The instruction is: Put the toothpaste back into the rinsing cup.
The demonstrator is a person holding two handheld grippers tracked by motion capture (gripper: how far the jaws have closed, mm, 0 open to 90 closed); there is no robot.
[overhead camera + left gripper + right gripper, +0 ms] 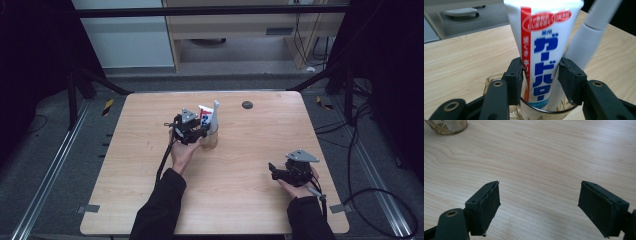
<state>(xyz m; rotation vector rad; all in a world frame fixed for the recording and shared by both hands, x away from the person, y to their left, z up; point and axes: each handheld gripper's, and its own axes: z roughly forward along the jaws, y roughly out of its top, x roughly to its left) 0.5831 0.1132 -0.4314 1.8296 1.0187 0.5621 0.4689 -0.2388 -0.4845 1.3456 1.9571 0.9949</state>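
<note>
I see the wooden bench (pixel 235 165) first, then a clear glass cup (pixel 209 140) just left of its centre, toward the far side. A white toothpaste tube (pixel 205 116) stands in the cup, long axis near upright, broad crimped end up and narrow end down inside the glass. A slim white toothbrush handle (pixel 215 112) leans beside it, tilting right.

My left gripper (pixel 196 134) sits at the cup, about half open, its pads flanking the tube; the left gripper view shows the blue and red lettering (pixel 544 65), though I cannot tell whether the pads still touch. My right gripper (pixel 274 171) hovers wide open and empty near the right front; its view catches the cup's base (pixel 447 126).
</note>
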